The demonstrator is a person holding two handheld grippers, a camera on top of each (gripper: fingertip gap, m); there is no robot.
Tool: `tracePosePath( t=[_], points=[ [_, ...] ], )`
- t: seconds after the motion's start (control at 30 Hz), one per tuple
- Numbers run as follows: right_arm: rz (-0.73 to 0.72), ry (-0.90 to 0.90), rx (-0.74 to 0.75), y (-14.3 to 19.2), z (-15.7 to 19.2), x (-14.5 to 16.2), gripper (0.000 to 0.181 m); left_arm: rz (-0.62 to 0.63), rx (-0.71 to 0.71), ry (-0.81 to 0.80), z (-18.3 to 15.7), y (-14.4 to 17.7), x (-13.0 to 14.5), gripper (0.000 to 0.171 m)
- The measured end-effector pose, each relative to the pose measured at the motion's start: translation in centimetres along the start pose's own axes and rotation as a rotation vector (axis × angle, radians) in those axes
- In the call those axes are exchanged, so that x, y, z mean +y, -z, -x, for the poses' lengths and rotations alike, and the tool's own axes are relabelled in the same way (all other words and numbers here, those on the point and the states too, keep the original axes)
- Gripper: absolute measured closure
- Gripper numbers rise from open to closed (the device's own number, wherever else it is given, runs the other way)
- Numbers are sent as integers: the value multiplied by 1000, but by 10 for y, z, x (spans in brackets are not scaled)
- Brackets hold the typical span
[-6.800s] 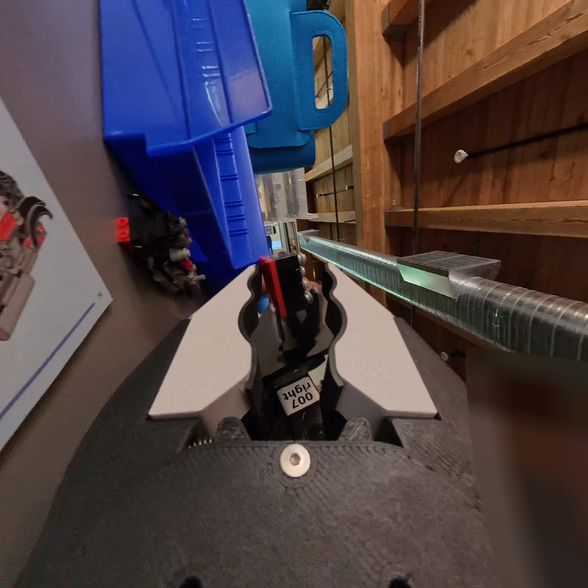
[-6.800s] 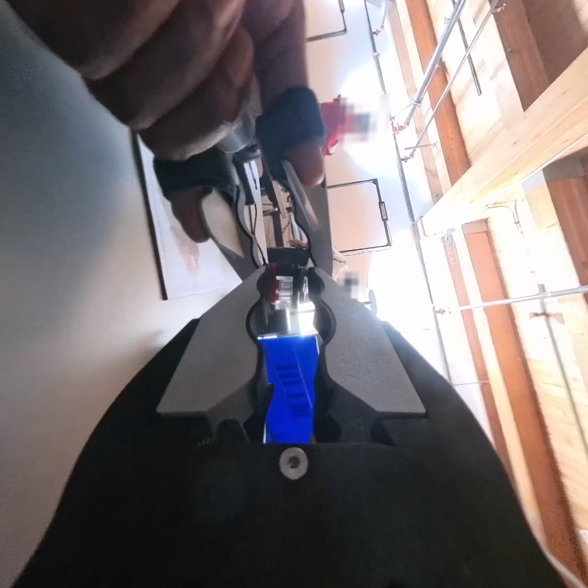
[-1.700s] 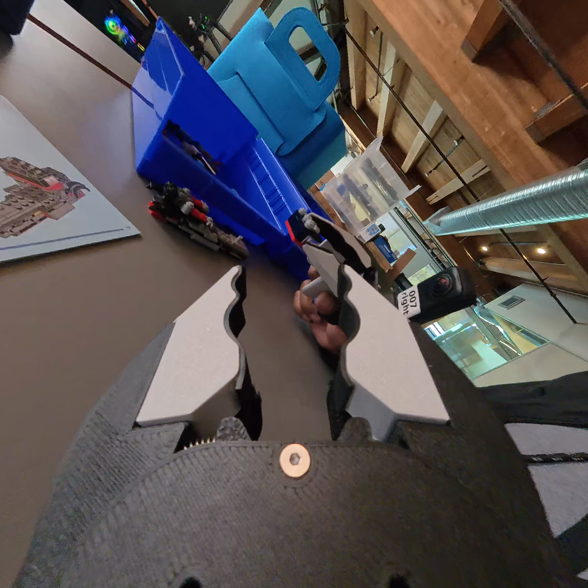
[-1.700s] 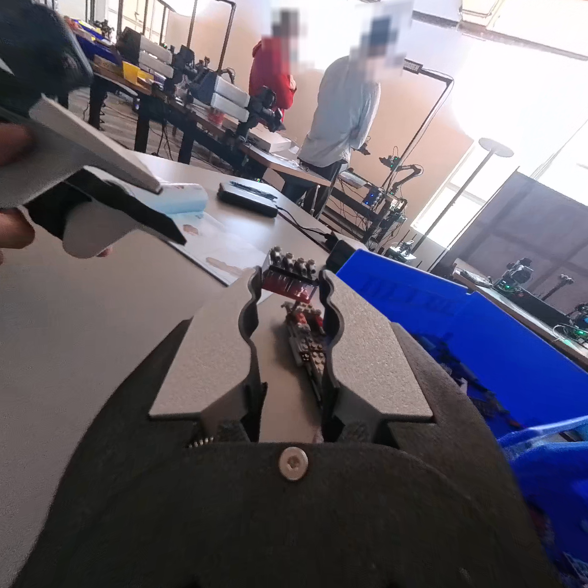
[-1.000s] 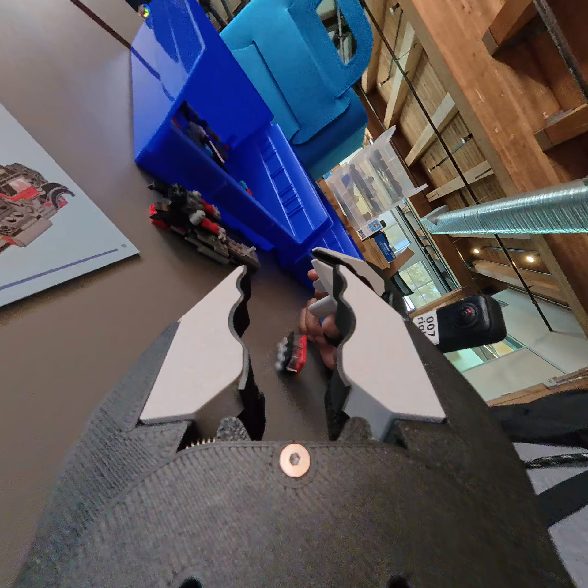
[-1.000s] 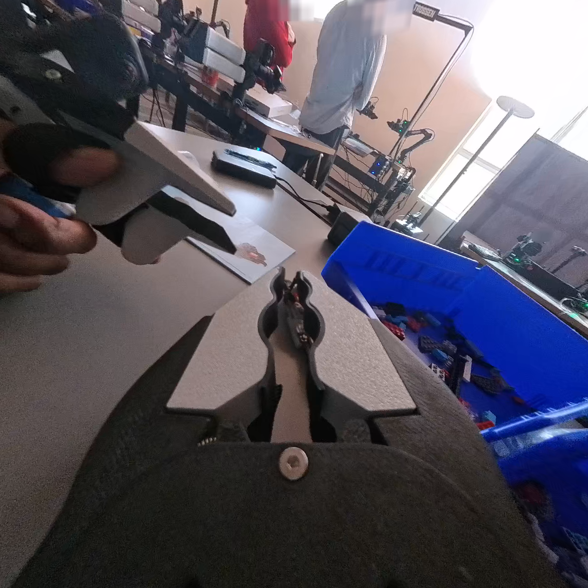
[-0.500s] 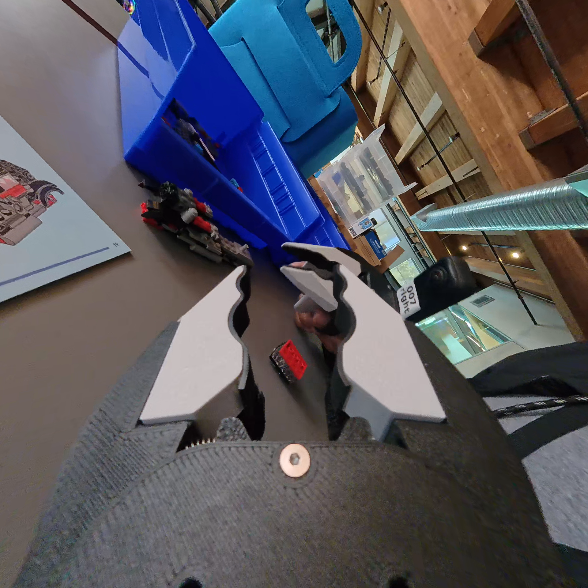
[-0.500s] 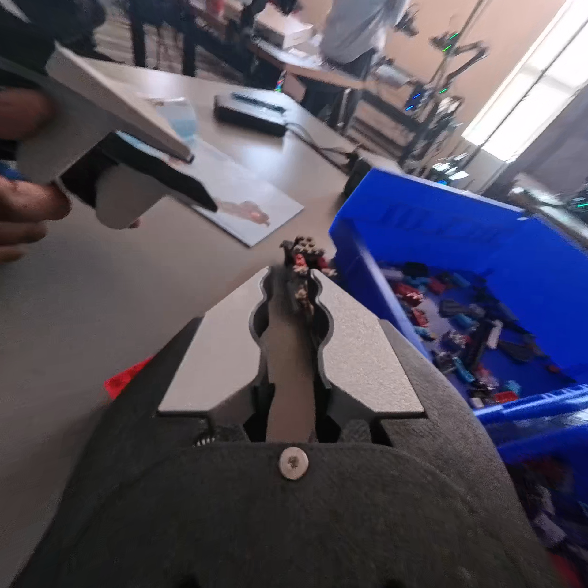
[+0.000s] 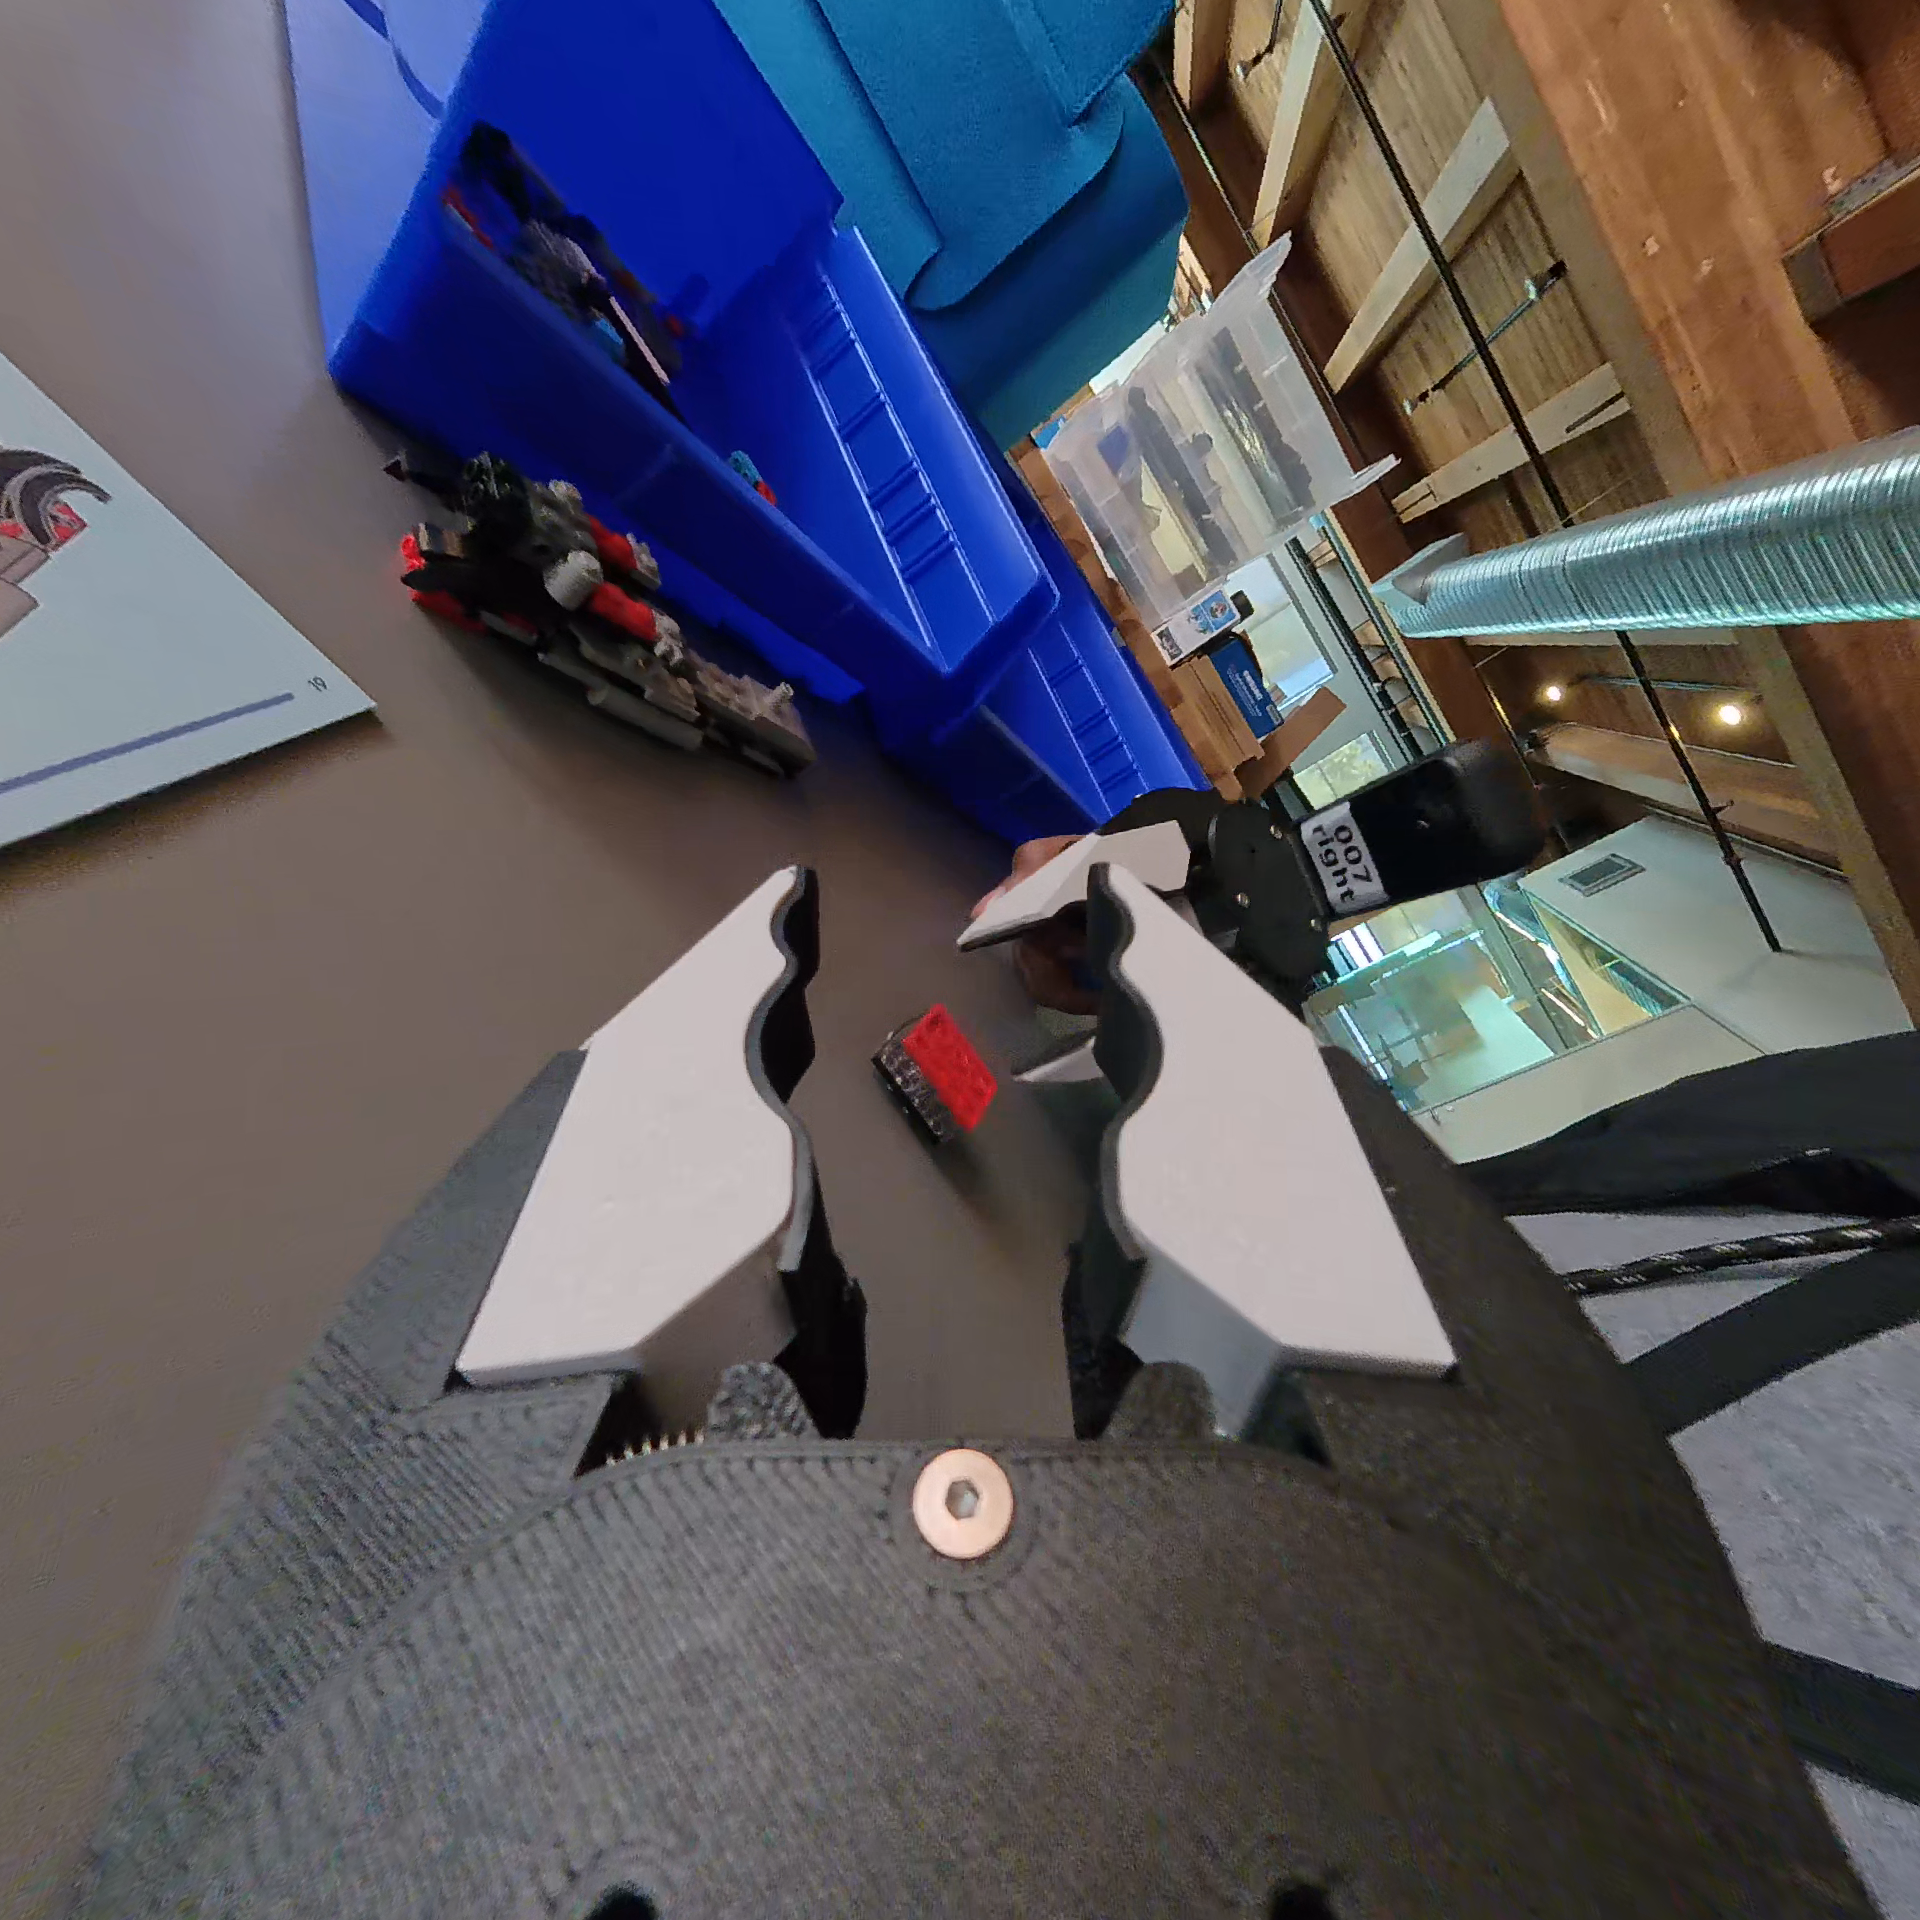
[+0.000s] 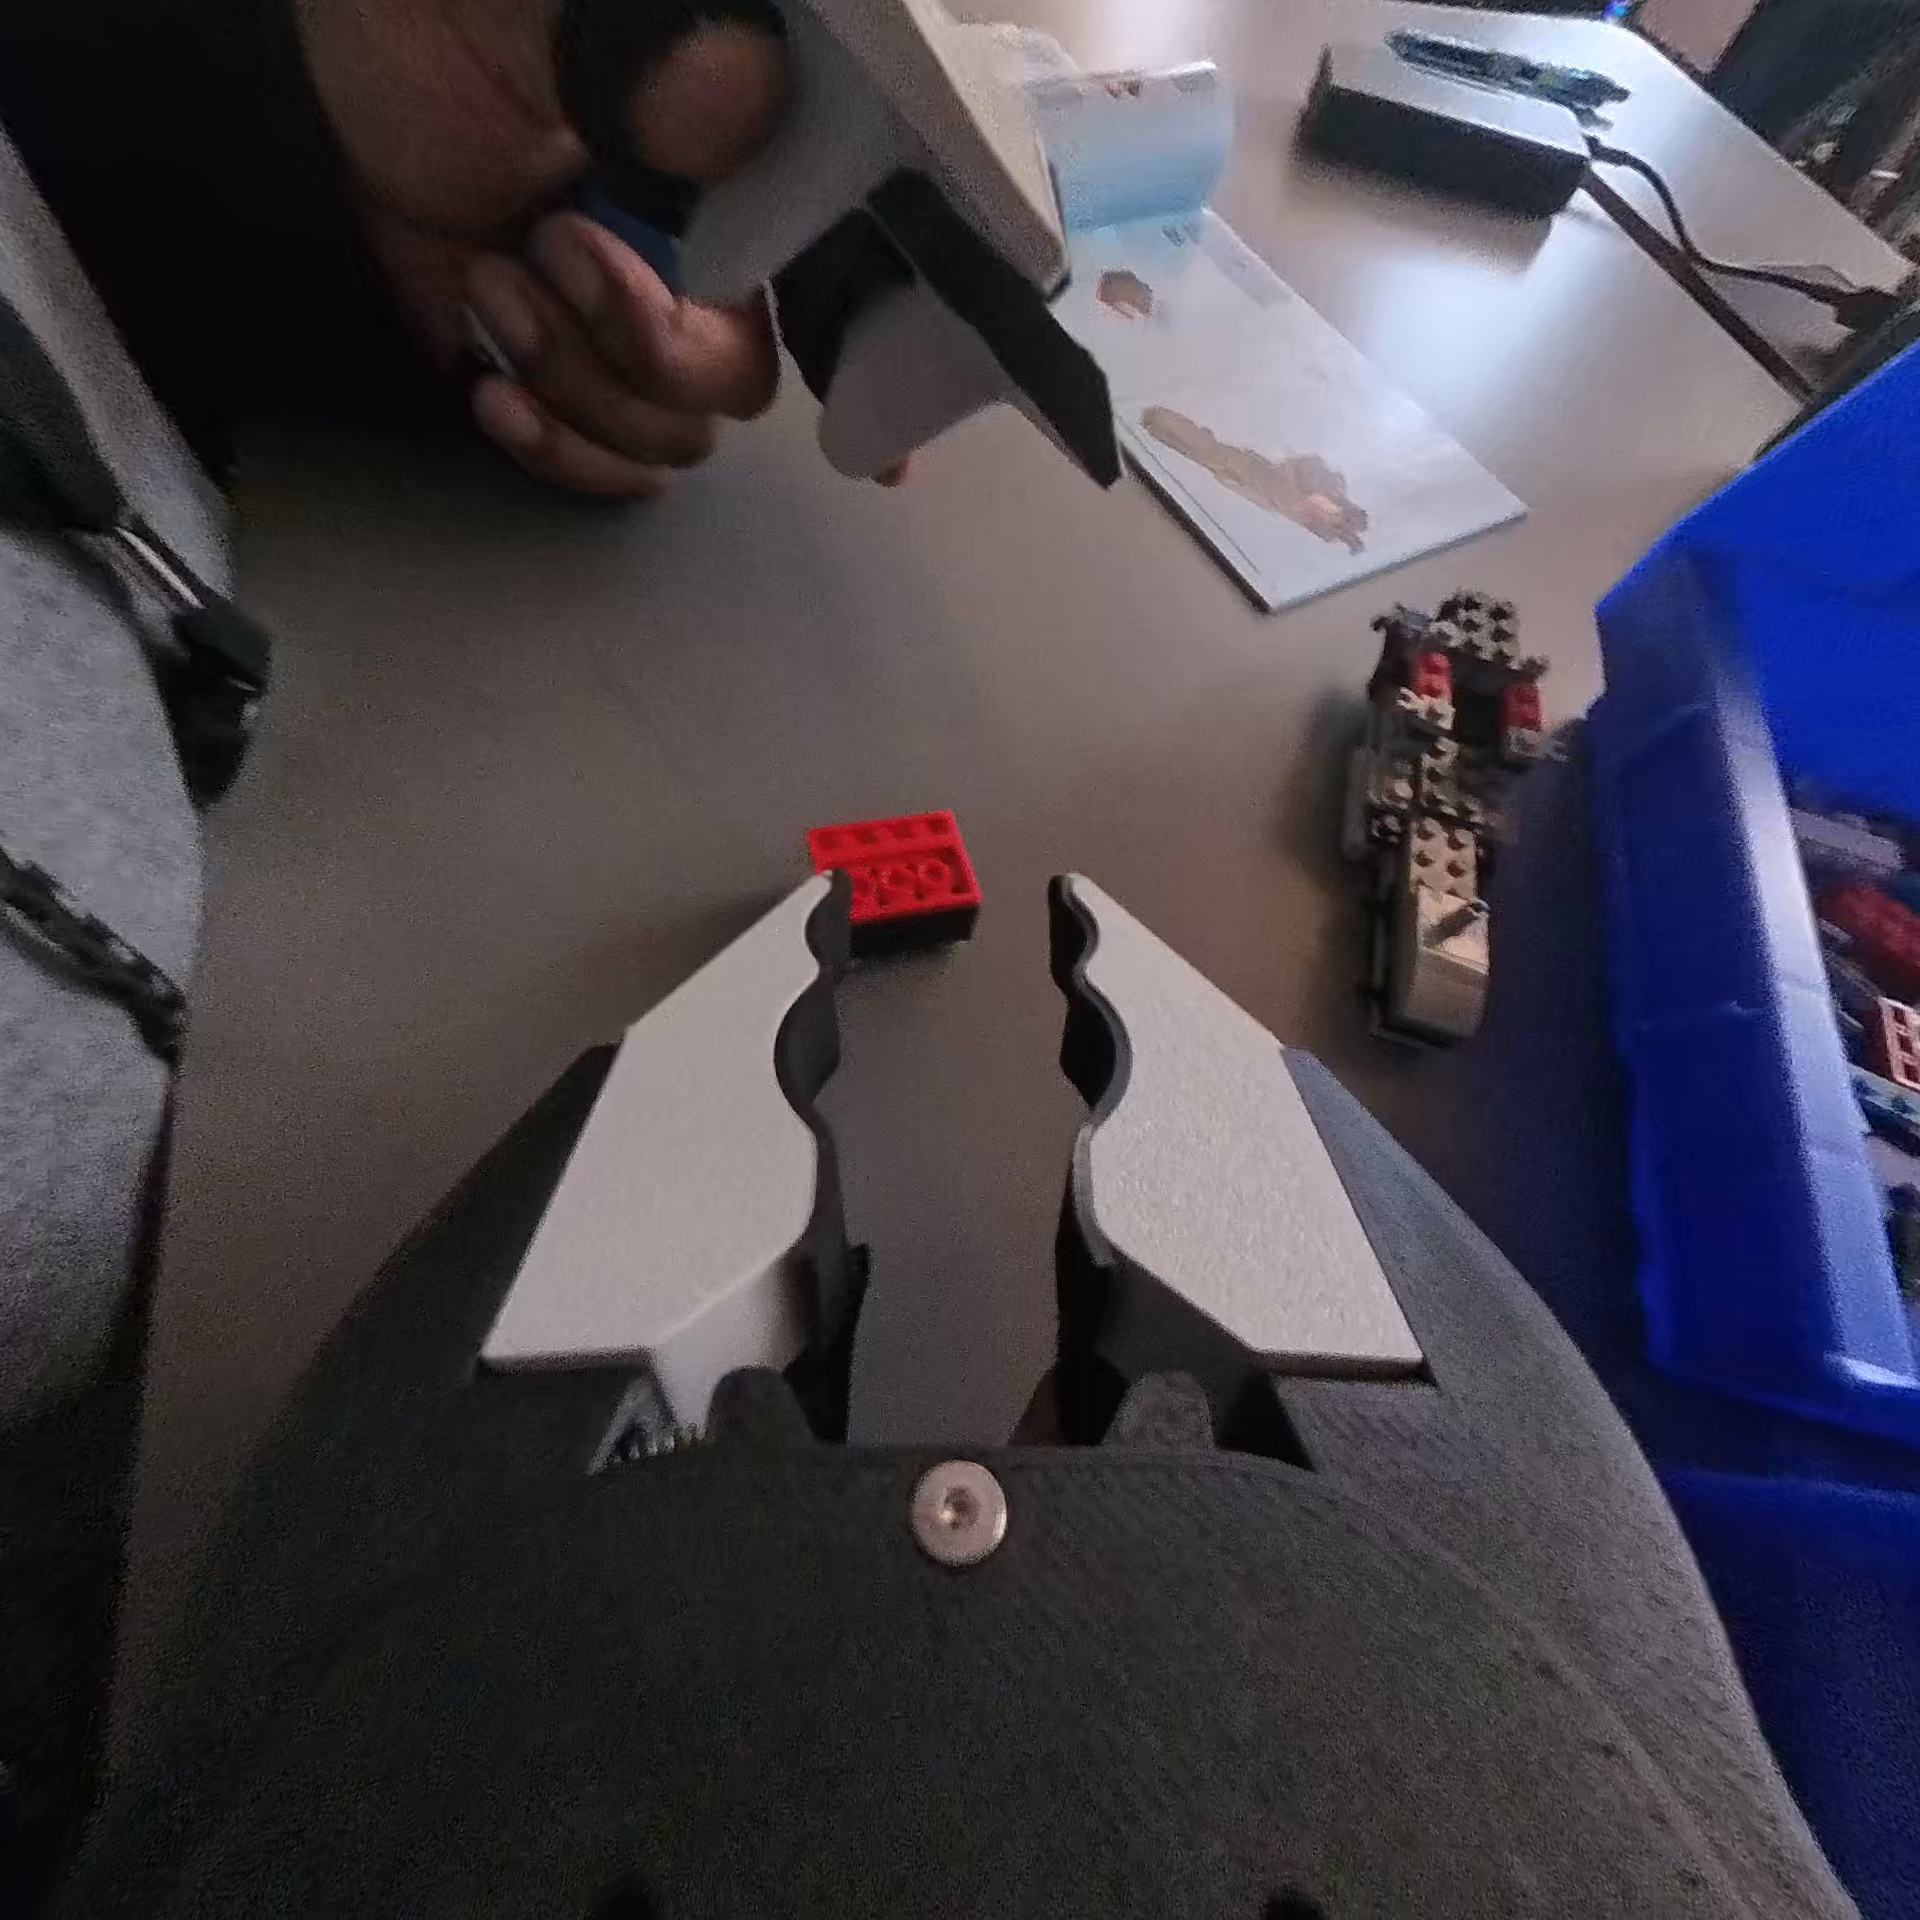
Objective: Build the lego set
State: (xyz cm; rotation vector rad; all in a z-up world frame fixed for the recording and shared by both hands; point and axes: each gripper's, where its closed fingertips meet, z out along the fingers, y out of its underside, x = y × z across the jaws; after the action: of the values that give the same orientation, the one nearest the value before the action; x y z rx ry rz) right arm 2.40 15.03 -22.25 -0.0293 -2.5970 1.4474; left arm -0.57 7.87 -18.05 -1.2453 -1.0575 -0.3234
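A small red-and-black brick piece (image 10: 902, 878) lies loose on the dark table (image 10: 623, 675), just past my right gripper's (image 10: 945, 883) left fingertip. My right gripper is open and empty, tilted down at it. In the left wrist view the same piece (image 9: 935, 1070) lies on the table in the gap ahead of my left gripper (image 9: 951, 894), which is open and empty. The part-built grey, black and red model (image 10: 1439, 821) lies beside the blue bin; it also shows in the left wrist view (image 9: 603, 623).
A blue bin (image 10: 1725, 935) of loose bricks stands to the right of the model. An instruction booklet (image 10: 1299, 447) lies beyond it, and a black box (image 10: 1444, 114) with a cable farther back. A hand (image 10: 603, 343) holds the left gripper. A teal bag (image 9: 987, 156) stands behind the bins. Spacing between my two grippers at the tips: around 10 centimetres.
The red-and-black piece, held in my right gripper 1.7 s ago, has dropped onto the table. My right gripper has opened and tipped down toward it. My left gripper stays open.
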Motion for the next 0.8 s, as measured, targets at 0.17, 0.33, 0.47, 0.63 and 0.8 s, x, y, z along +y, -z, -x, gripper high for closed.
tracePosePath(
  t=[0.17, 0.33, 0.47, 0.63, 0.8],
  points=[
    [103, 33, -44, -15, 9, 10, 128, 44, 23, 18, -5, -1, 10, 119],
    [112, 95, -25, -25, 6, 6, 144, 83, 67, 83, -10, 0, 18, 119],
    [37, 37, 2, -26, -4, -10, 144, 84, 95, 66, -15, 5, 17, 119],
    [-89, -27, 76, -26, -22, -40, 145, 51, 87, 17, -13, 18, 9, 118],
    [-176, -298, 75, -33, -41, -60, 145, 14, 50, -98, -7, 32, -5, 117]
  ],
)
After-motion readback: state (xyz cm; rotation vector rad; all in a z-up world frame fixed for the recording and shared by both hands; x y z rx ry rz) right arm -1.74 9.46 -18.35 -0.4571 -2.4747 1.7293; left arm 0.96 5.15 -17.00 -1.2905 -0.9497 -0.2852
